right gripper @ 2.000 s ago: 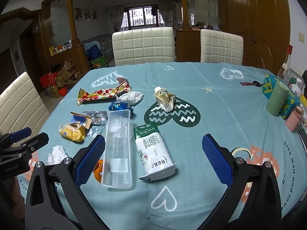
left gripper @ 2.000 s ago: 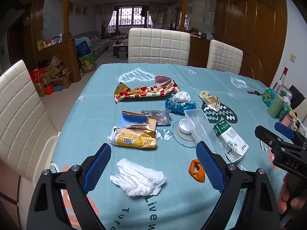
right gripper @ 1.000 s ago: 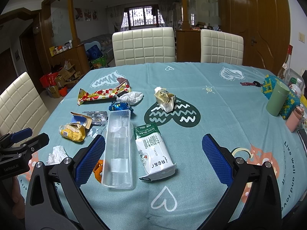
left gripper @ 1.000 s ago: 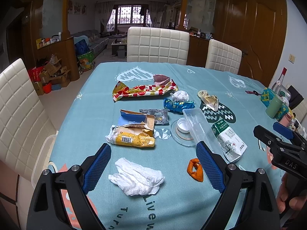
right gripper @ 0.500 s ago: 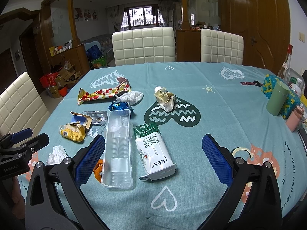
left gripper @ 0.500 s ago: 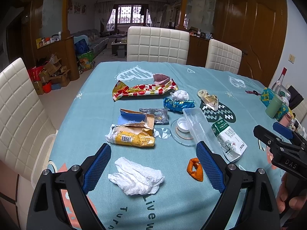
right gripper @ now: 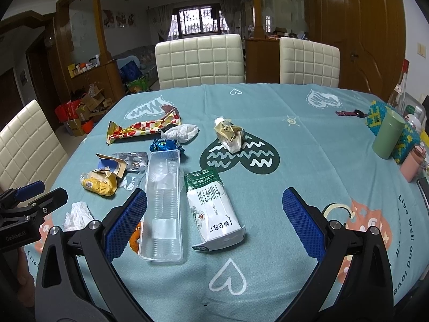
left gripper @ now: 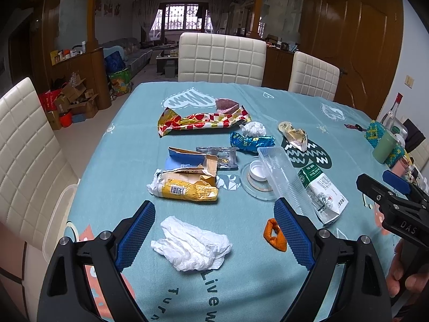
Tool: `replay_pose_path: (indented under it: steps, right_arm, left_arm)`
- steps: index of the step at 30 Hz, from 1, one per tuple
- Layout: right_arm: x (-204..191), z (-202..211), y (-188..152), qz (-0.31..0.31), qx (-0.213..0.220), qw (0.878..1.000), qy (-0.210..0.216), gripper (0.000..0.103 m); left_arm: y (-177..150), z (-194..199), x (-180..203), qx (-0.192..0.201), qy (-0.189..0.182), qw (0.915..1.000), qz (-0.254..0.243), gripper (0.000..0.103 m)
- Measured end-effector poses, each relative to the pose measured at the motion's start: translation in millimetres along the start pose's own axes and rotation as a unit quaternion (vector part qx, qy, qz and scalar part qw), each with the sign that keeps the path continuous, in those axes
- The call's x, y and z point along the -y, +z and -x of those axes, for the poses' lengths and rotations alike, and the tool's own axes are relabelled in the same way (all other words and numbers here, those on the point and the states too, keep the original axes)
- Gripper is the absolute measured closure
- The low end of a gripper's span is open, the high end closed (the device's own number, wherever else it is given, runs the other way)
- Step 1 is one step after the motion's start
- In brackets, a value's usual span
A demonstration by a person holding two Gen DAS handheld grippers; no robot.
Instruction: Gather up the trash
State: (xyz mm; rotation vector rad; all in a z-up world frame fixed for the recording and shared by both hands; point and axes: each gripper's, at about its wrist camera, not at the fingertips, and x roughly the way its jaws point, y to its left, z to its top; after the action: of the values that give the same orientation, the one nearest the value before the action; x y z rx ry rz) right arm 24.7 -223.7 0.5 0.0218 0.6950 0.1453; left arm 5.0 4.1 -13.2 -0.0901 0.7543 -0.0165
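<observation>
Right wrist view: milk carton (right gripper: 213, 209) reads "ORGANIC", "200mL"; worktop (right gripper: 308, 166) cloth reads "Live Well". Left gripper (left gripper: 214, 230) and right gripper (right gripper: 214, 214) both released, empty.

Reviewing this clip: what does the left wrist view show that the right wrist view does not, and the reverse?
Only the left wrist view shows the white cap on a clear round lid beside the tray, and the whole orange scrap.

Only the right wrist view shows the pink cup and the orange print on the cloth's right side.

Both show the clear plastic tray, the milk carton, the yellow packet, the crumpled tissue, the red-and-yellow wrapper and the green cup. Both grippers, left and right, are open and empty.
</observation>
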Motion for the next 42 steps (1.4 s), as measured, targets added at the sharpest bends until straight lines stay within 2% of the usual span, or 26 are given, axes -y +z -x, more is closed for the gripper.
replay_pose_path:
  steps: [13, 22, 26, 28, 29, 30, 32, 35, 36, 37, 39, 42]
  right_arm:
    - [7, -16, -6, -0.004, -0.025, 1.000, 0.001, 0.003]
    - [15, -50, -24, -0.010, -0.078, 0.997, 0.002, 0.005]
    - [15, -63, -27, -0.003, -0.096, 0.995, 0.005, 0.020]
    - [15, -67, -29, -0.004, -0.101, 0.995, 0.012, 0.030]
    - [15, -68, -29, -0.003, -0.104, 0.994, 0.014, 0.040]
    - [15, -71, -30, -0.001, -0.110, 0.994, 0.021, 0.042]
    - [14, -71, -32, 0.002, -0.106, 0.994, 0.023, 0.043]
    - [11, -71, -32, 0.011, -0.102, 0.994, 0.022, 0.046]
    - [10, -71, -32, 0.014, -0.102, 0.994, 0.022, 0.047]
    - [9, -70, -32, 0.016, -0.102, 0.994, 0.023, 0.048]
    - [6, -66, -31, 0.024, -0.093, 0.995, 0.018, 0.049]
    - [1, -57, -26, 0.036, -0.076, 0.996, 0.008, 0.049]
  left_arm:
    - [-14, -16, -9, -0.026, 0.014, 0.9996, 0.002, 0.015]
    - [-39, -47, -16, -0.077, 0.046, 0.9960, -0.002, 0.015]
    - [-44, -60, -16, -0.098, 0.043, 0.9942, -0.005, 0.015]
    - [-44, -64, -15, -0.102, 0.042, 0.9939, -0.006, 0.015]
    - [-44, -64, -14, -0.101, 0.043, 0.9940, -0.007, 0.015]
    - [-43, -65, -13, -0.100, 0.040, 0.9941, -0.008, 0.016]
    - [-43, -67, -12, -0.103, 0.032, 0.9941, -0.011, 0.024]
    - [-44, -69, -9, -0.105, 0.045, 0.9933, -0.019, 0.048]
    - [-44, -68, -9, -0.102, 0.050, 0.9932, -0.025, 0.063]
    - [-43, -66, -9, -0.103, 0.045, 0.9933, -0.026, 0.072]
    - [-41, -64, -13, -0.105, 0.029, 0.9939, -0.018, 0.077]
    - [-37, -58, -14, -0.091, 0.030, 0.9952, -0.017, 0.080]
